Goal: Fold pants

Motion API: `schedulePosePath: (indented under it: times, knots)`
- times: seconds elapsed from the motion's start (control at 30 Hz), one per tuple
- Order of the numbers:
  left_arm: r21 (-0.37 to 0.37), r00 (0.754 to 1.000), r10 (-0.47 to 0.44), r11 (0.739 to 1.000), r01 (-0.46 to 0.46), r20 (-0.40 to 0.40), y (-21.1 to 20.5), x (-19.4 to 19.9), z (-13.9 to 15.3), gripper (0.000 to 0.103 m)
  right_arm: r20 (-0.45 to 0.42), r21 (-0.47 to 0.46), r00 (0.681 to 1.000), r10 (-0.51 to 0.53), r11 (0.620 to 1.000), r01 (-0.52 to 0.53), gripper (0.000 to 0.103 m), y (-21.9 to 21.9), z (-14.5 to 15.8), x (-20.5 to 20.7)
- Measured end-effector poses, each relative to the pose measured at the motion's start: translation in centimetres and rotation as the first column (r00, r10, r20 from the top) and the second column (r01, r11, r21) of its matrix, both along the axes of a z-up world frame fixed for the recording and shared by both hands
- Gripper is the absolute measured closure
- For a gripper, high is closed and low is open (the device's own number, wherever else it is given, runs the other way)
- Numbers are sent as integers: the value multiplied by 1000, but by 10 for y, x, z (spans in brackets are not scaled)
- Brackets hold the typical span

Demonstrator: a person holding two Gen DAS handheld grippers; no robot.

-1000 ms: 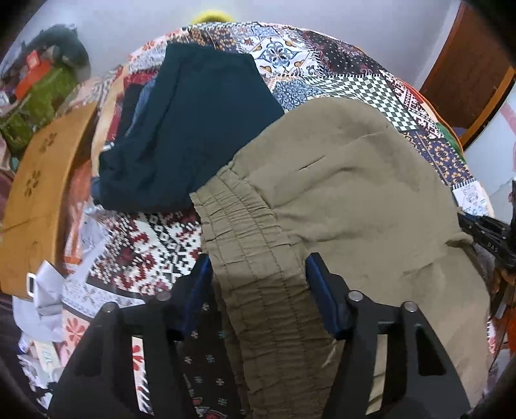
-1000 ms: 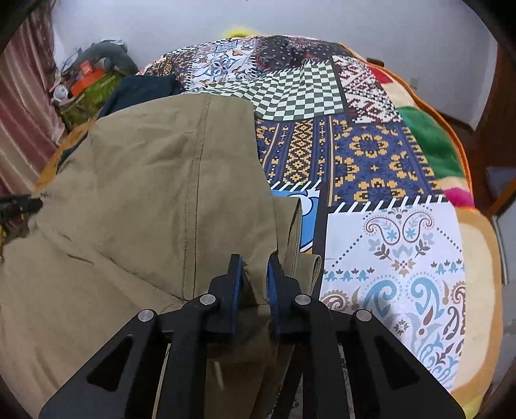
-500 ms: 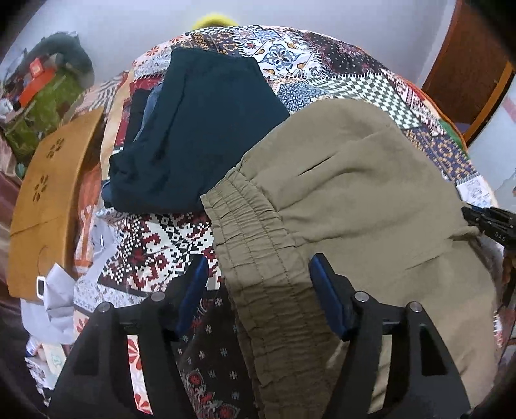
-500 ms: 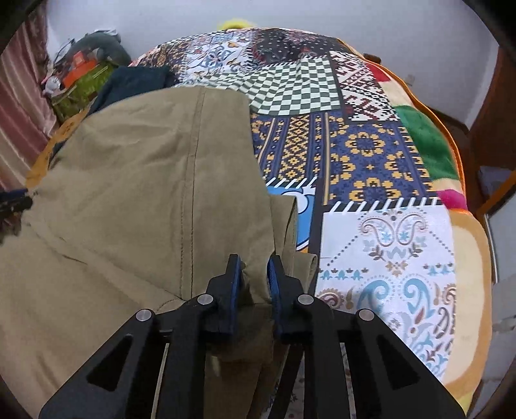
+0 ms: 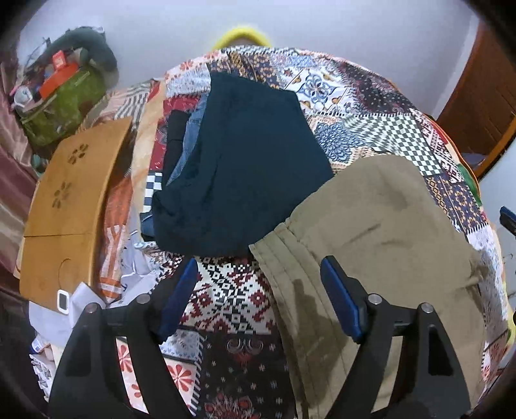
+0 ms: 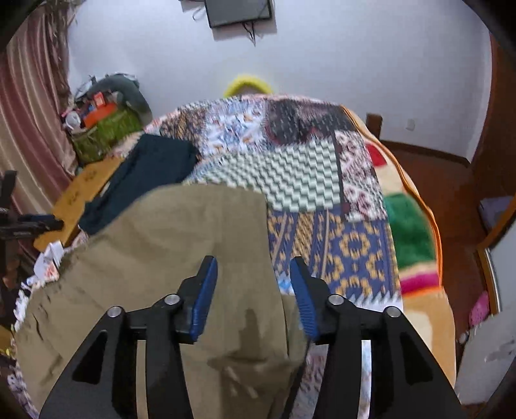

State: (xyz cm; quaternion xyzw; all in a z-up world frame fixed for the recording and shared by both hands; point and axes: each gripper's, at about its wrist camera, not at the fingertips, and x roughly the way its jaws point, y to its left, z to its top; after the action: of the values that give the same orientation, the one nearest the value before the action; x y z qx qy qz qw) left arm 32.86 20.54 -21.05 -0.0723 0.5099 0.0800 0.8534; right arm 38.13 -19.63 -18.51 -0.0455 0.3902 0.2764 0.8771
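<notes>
Over the quilt [image 5: 232,290], my left gripper [image 5: 258,293] has just been opening, jaws wide, empty. Beside it, my right gripper [image 6: 253,293] has just been opening too, clear above the pants [image 6: 180,245].

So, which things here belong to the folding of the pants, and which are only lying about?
For the job:
- olive pants, lying folded on the patchwork bedspread
- left claw, open
- right claw, open

Lying about:
- dark teal garment
- wooden board
- green bag of clutter
- wall screen
</notes>
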Motion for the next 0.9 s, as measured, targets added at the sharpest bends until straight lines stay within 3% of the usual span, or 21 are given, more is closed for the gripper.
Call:
schedulePosePath:
  times: [0.17, 0.37, 0.43, 0.67, 0.77, 0.83, 0.9]
  knots:
    - [-52, 997, 4, 999, -8, -76, 3, 26, -30, 21, -6, 20, 1000, 19, 1000, -19, 52, 20, -5, 25]
    - [-88, 987, -1, 996, -13, -162, 3, 48, -72, 16, -65, -1, 997, 35, 999, -35, 51, 45, -34, 62]
    - [-99, 988, 18, 994, -33, -154, 7, 50, -78, 4, -94, -10, 995, 37, 999, -38, 51, 55, -47, 77]
    - [-240, 987, 18, 969, -56, -161, 18, 59, -105, 3, -175, -12, 984, 41, 999, -43, 51, 76, -77, 121]
    - [-298, 989, -7, 954, -37, -144, 20, 58, -108, 12, -183, -11, 982, 38, 999, -40, 51, 85, -86, 137]
    - [-343, 990, -18, 939, -31, -139, 20, 59, -109, 26, -206, -3, 977, 49, 999, -50, 51, 91, -94, 145]
    - [-359, 991, -29, 933, -19, -129, 19, 59, -109, 31, -210, 25, 976, 49, 999, -45, 51, 93, -100, 148]
